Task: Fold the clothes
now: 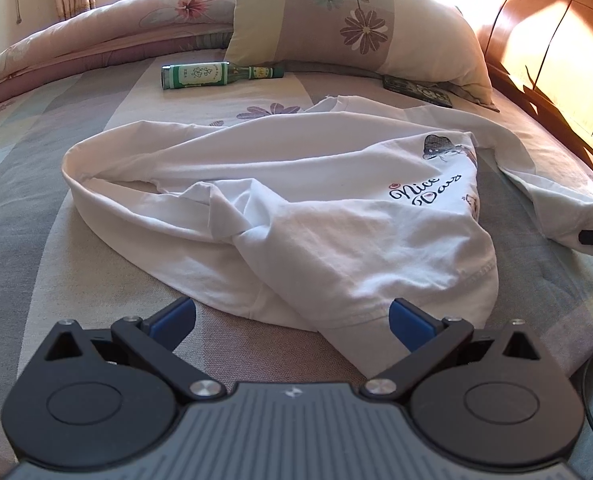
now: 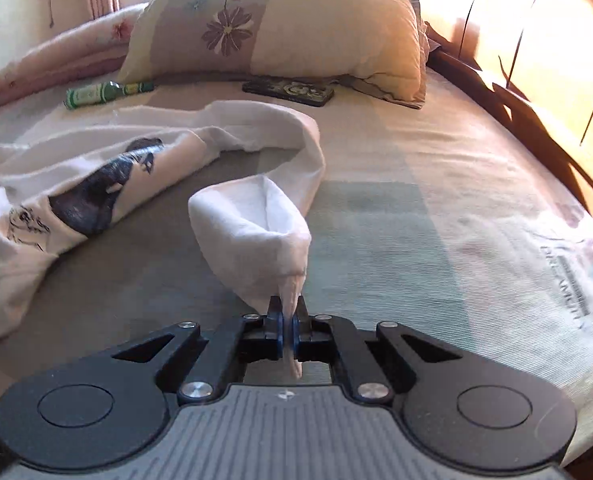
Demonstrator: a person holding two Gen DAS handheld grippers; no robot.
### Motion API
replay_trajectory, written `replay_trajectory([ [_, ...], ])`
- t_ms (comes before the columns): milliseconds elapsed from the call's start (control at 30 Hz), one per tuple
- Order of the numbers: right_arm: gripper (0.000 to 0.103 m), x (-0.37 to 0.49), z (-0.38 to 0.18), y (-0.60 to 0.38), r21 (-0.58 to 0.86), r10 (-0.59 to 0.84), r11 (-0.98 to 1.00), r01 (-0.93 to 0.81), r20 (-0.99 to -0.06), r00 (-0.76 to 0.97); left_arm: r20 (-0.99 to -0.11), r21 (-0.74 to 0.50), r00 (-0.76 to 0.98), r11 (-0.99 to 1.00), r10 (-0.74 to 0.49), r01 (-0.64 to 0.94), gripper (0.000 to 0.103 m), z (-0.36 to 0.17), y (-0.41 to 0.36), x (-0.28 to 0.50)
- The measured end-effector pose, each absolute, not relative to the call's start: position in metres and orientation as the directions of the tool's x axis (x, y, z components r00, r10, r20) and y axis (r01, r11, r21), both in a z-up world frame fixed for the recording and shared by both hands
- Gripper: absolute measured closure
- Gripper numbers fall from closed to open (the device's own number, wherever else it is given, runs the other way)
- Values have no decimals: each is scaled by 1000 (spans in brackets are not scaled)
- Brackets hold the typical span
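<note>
While left gripper (image 1: 292, 322) hovers low, jaws wide, right gripper (image 2: 289, 322) pinches sleeve (image 2: 256, 232) of shirt (image 1: 296, 208).

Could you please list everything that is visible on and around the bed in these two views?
white shirt: one, white with a dark print, crumpled in the middle of the bed
sleeve: one, white, its cuff pinched by the right gripper
bottle: one, green, lying on its side near the pillow
pillow: one, beige with flowers, at the far end of the bed
dark flat object: one, black, lying by the pillow
quilt: one, pink floral, bunched at far left
bed sheet: one, striped grey and beige
headboard: one, orange wood, right side
left gripper: open, at the shirt hem
right gripper: shut on the sleeve
</note>
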State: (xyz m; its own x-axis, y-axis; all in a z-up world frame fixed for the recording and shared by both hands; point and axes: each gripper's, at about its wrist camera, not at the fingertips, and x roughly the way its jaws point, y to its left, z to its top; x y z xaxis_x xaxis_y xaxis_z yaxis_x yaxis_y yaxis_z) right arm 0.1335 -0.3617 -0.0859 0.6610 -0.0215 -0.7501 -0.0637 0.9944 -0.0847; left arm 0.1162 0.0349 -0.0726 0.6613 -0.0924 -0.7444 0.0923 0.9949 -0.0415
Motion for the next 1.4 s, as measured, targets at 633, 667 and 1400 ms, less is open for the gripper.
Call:
replay_trajectory([
  [633,96,194,-79,-488,-836,-692,547,38,-426,582,-750,-9,658,996,-69,94,1,-70,23,118],
  [667,96,197,-76,-492,-851,-705,523,52,-398,588,-750,-7,657,996,-67,94,1,-70,22,118],
  [1400,56,143,-72,-518,-220,-235,971,92,-809,538,-747,-16,653,986,-124,168,1,-66,3,120],
])
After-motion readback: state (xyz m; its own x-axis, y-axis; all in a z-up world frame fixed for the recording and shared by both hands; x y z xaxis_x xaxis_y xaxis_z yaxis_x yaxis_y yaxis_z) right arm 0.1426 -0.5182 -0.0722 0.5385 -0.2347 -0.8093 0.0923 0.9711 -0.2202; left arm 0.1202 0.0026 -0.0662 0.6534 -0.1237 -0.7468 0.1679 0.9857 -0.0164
